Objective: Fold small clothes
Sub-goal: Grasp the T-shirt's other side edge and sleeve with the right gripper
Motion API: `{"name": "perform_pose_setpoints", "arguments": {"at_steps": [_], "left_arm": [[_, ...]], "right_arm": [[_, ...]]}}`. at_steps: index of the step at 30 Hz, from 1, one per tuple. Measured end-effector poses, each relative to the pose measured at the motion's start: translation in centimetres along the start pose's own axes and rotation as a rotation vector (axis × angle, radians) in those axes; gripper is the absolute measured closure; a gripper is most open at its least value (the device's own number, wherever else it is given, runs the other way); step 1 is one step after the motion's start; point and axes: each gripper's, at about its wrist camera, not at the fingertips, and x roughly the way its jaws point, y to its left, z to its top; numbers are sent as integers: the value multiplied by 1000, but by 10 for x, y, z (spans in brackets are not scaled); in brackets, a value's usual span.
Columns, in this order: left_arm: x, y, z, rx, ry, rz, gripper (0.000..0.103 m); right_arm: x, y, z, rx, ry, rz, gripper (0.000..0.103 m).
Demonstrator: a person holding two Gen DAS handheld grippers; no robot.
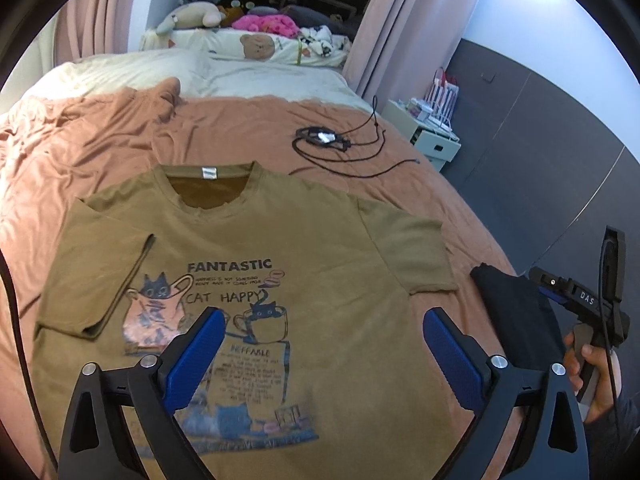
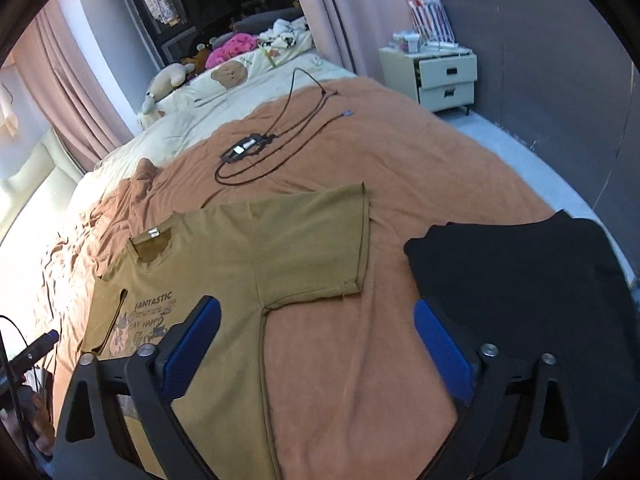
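On the bed (image 1: 248, 128) — tee (image 1: 280, 240) flat, one sleeve folded in, rest unfolded; black garment (image 2: 520, 280) beside it. Left gripper (image 1: 320, 356), right gripper (image 2: 316, 352) — jaws apart, empty.

Matt olive cotton T-shirt (image 1: 320, 240) with printed cats, soft rust-orange cloth bedspread (image 1: 240, 128), ribbed blue gripper pads (image 1: 196, 356), black matt plastic arms

The olive-brown T-shirt (image 1: 320, 248) bears black lettering and blue-and-pink cat drawings. It lies on a terracotta-orange bedspread (image 2: 400, 160). At three o'clock sits a plain black garment (image 2: 520, 272). Both grippers carry blue pads (image 1: 196, 356).
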Motion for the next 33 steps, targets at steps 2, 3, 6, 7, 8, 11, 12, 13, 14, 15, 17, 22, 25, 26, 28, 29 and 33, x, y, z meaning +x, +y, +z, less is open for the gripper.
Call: {"name": "perform_pose_setpoints", "arguments": {"at_steps": [2, 3, 6, 7, 8, 11, 12, 13, 14, 15, 17, 22, 25, 26, 28, 29, 33], "left_arm": [[15, 3, 4, 6, 24, -29, 7], [25, 3, 6, 15, 39, -45, 9], [44, 2, 9, 40, 70, -45, 16], [51, 2, 11, 45, 85, -46, 19], [57, 2, 12, 49, 98, -48, 23], [73, 6, 15, 57, 111, -54, 24], [80, 8, 16, 56, 117, -52, 25], [84, 10, 17, 54, 123, -52, 26], [92, 13, 18, 52, 133, -55, 30], [97, 14, 18, 51, 141, -57, 33], [110, 19, 19, 49, 157, -57, 36], [134, 28, 19, 43, 179, -58, 39], [147, 32, 18, 35, 192, -58, 45], [151, 33, 17, 31, 198, -57, 46], [159, 35, 17, 32, 208, -53, 47], [162, 35, 17, 33, 213, -51, 49], [174, 33, 18, 34, 226, -60, 56]], "right_arm": [[19, -6, 7, 25, 24, 9, 20], [26, -10, 8, 38, 37, 14, 25], [43, -22, 13, 72, 65, 20, 35], [49, -26, 15, 79, 75, 22, 39], [59, -30, 19, 92, 85, 27, 42], [80, -40, 25, 116, 111, 38, 47], [88, -41, 25, 121, 119, 37, 47], [96, -42, 26, 126, 126, 36, 50], [104, -44, 29, 131, 135, 36, 51], [110, -46, 30, 137, 143, 34, 54], [123, -51, 36, 145, 150, 32, 57], [143, -62, 44, 148, 159, 2, 57], [155, -63, 46, 144, 175, -2, 58], [160, -61, 45, 147, 178, 0, 59], [168, -60, 46, 151, 186, 5, 62], [170, -59, 47, 146, 185, 7, 62], [180, -54, 50, 108, 194, 6, 70]]}}
